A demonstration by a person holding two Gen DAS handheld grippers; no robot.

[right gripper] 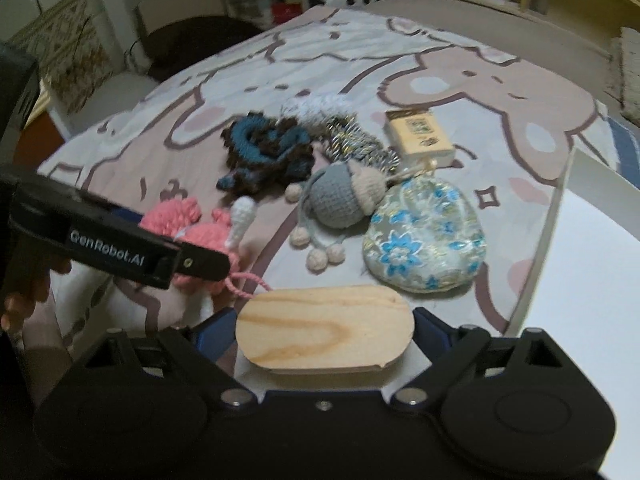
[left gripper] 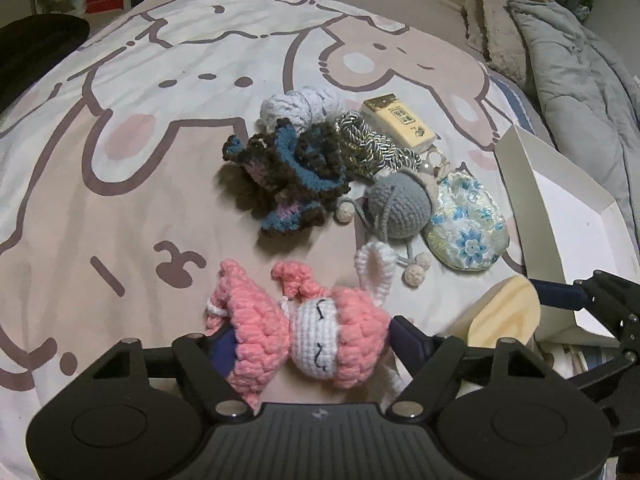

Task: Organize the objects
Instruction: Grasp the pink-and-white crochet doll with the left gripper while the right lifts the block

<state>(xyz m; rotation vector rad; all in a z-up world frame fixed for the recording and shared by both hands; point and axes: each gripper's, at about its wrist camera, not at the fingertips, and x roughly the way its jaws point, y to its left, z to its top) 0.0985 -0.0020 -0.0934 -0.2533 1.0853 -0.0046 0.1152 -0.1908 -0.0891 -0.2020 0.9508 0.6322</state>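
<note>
Our left claw (left gripper: 316, 344) pinches the pink crochet doll (left gripper: 316, 336) low over the bed (left gripper: 120, 160), and our right claw (right gripper: 324, 332) is pressed against the ends of a wooden oval block (right gripper: 320, 328), held just beside the white box (right gripper: 592, 280) at the right. The remaining things lie clustered on the bedspread: a blue-brown crochet piece (left gripper: 288, 168), a grey crochet ball (left gripper: 400, 204), a floral pouch (left gripper: 464, 228) and a small carton (left gripper: 396, 120). We judge the risks as these: the doll's soft yarn could slip or its pink cord (right gripper: 244, 284) snag on the block, and the two claws sit near enough to collide if both head for the box together.
</note>
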